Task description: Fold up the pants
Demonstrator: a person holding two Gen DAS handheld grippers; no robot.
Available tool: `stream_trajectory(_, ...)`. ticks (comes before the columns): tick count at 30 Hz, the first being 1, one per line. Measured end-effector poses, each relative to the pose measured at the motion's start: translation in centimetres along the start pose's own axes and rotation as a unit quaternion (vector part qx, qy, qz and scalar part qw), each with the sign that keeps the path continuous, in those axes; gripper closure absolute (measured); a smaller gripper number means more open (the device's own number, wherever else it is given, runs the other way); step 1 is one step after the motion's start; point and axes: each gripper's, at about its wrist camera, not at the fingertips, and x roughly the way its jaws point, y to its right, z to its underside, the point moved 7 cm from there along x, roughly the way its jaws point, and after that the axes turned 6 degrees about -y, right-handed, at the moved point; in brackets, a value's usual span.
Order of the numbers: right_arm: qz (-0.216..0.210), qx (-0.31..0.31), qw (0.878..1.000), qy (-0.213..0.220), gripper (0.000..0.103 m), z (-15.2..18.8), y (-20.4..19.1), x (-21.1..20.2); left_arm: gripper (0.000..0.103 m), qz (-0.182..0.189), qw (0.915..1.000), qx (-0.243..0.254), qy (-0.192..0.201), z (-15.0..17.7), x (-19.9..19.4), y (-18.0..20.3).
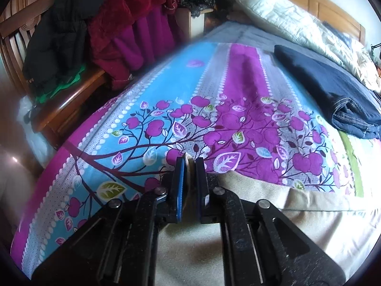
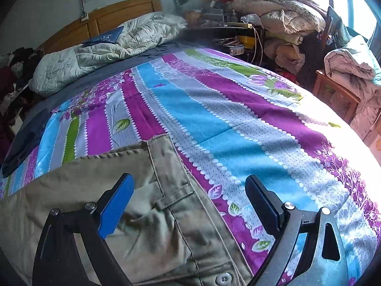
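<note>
The khaki pants lie spread on the striped, leaf-printed bedspread, at the near end of the bed, opposite the wooden headboard. In the right wrist view you see the waistband corner, a belt loop and a button at the lower edge of the frame.

Your left gripper is clamped on a fold of the khaki fabric: its blue-padded jaws stand close together with the cloth edge pinched between them, the cloth showing just past the fingertips. From this grip the fabric runs toward the camera and off to the right across the bedspread.

Your right gripper has its jaws wide apart and holds nothing. One finger stands over the pants; the other finger stands over bare bedspread beside the waistband edge. Whether either finger touches the surface cannot be told.

A folded dark denim garment lies on the bedspread between the pants and the headboard, well apart from the pants. A pale crumpled quilt is bunched against the headboard. A chair draped with dark and red clothing stands beside the bed.
</note>
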Motion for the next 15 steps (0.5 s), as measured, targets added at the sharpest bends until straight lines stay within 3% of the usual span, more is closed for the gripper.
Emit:
stream_trajectory(5,0.005,-0.011,1.000,-0.019,0.005,-2.9,0.1,4.2,0.094,-0.013,0.9999,0.005,-0.010,0.2,0.6,0.1)
stream_trajectory(10,-0.046,-0.007,0.998,-0.050,0.006,-4.8,-1.9,8.3,0.094,-0.015,0.9998,0.004,-0.013,0.3,0.8,0.0)
stream_trajectory(12,-0.074,-0.002,0.993,-0.091,0.029,-4.5,-2.7,10.3,0.093,-0.017,0.9998,0.005,-0.013,0.3,0.8,0.1)
stream_trajectory(13,-0.098,-0.002,0.988,-0.120,0.057,-4.0,-3.3,11.3,0.093,-0.018,0.9997,0.005,-0.014,0.3,0.8,0.1)
stream_trajectory(15,-0.084,-0.035,0.989,-0.113,0.064,-3.9,-4.4,11.1,0.093,-0.023,0.9996,0.007,-0.015,0.3,0.9,0.2)
